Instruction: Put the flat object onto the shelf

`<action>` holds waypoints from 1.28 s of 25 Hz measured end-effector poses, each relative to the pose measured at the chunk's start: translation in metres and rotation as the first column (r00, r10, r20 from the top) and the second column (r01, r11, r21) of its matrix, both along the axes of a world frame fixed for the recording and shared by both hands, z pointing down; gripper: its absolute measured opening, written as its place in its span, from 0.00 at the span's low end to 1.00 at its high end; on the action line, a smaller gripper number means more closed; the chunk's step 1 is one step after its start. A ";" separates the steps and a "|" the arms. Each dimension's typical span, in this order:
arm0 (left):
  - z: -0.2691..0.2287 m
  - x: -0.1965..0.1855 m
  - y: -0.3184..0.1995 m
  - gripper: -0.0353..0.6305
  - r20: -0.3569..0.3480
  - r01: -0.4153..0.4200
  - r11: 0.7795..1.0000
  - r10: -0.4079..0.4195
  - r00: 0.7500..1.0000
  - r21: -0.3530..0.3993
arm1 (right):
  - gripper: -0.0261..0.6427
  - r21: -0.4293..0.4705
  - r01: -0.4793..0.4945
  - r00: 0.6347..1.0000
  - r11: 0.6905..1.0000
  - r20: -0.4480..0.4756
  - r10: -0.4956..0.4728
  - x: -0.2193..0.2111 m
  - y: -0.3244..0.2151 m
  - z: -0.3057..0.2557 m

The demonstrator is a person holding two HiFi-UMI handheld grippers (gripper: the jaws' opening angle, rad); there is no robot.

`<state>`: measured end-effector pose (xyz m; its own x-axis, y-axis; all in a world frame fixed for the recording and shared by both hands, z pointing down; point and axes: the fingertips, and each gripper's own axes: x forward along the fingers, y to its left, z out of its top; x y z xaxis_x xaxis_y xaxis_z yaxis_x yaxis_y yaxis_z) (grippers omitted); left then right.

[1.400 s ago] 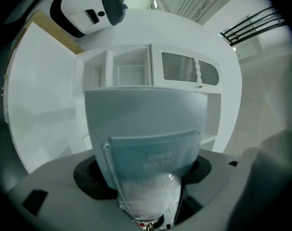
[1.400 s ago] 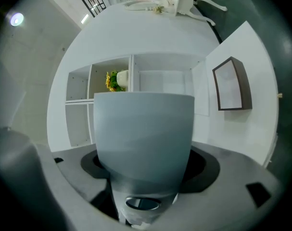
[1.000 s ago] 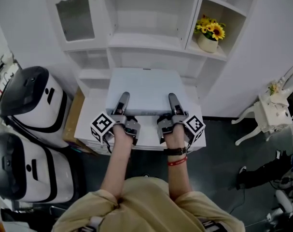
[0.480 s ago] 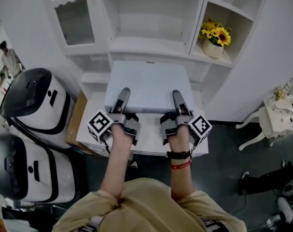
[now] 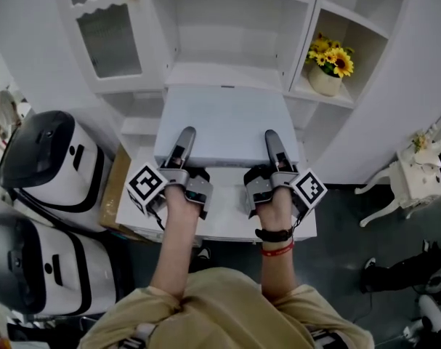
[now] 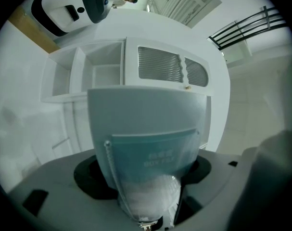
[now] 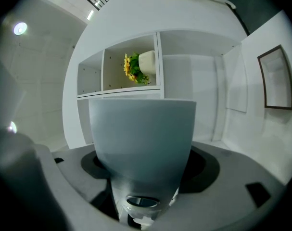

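The flat object [image 5: 227,122] is a pale, wide box held level in front of the white shelf unit [image 5: 227,75]. My left gripper [image 5: 185,135] is shut on its near left edge, one finger lying on top. My right gripper [image 5: 272,138] is shut on the near right edge in the same way. In the left gripper view the flat object [image 6: 146,129] fills the space between the jaws, with open shelf compartments [image 6: 95,73] beyond. In the right gripper view the flat object [image 7: 143,134] also fills the jaws, below the compartment with the flower pot [image 7: 145,64].
A pot of sunflowers [image 5: 328,77] stands in the right shelf compartment. A white table [image 5: 227,227] lies under the grippers. Two white-and-black machines [image 5: 46,158] stand at the left, beside a cardboard box [image 5: 111,191]. A small white chair [image 5: 416,173] is at the right.
Both grippers have lifted the flat object up and carried it closer to the shelf; its far edge now reaches the middle shelf board.
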<state>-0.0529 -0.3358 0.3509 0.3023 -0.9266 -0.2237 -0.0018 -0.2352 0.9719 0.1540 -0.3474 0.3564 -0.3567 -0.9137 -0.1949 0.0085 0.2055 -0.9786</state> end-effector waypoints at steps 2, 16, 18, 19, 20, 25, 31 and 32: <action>-0.005 -0.002 -0.007 0.56 -0.005 -0.004 1.000 0.004 1.000 0.009 | 0.58 0.014 0.003 1.000 1.000 0.004 -0.003 -0.002 -0.006 -0.007; -0.023 -0.003 -0.061 0.56 -0.017 -0.016 0.999 0.017 1.000 0.049 | 0.58 0.062 -0.006 1.000 0.998 -0.016 0.007 -0.002 -0.058 -0.029; -0.020 -0.003 -0.073 0.56 -0.020 -0.022 0.999 0.023 1.000 0.040 | 0.58 0.049 -0.016 1.000 0.999 -0.011 0.017 -0.003 -0.070 -0.026; -0.019 -0.004 -0.079 0.56 -0.020 -0.024 0.999 0.025 0.999 0.037 | 0.58 0.046 -0.021 1.000 0.999 -0.010 0.022 -0.003 -0.075 -0.025; -0.018 -0.005 -0.083 0.56 -0.020 -0.025 0.999 0.026 0.999 0.036 | 0.58 0.044 -0.026 1.000 0.999 -0.009 0.026 -0.003 -0.079 -0.024; -0.018 -0.004 -0.096 0.56 -0.014 -0.033 0.999 0.033 0.999 0.034 | 0.58 0.045 -0.045 0.999 0.998 0.006 0.045 -0.003 -0.091 -0.024; -0.016 -0.012 -0.128 0.56 0.001 -0.046 0.999 0.046 0.999 0.004 | 0.58 0.029 -0.065 0.998 0.997 0.012 0.064 -0.009 -0.121 -0.026; -0.018 -0.012 -0.132 0.56 -0.007 -0.050 0.999 0.050 0.999 0.008 | 0.58 0.028 -0.069 0.998 0.997 0.014 0.069 -0.010 -0.124 -0.026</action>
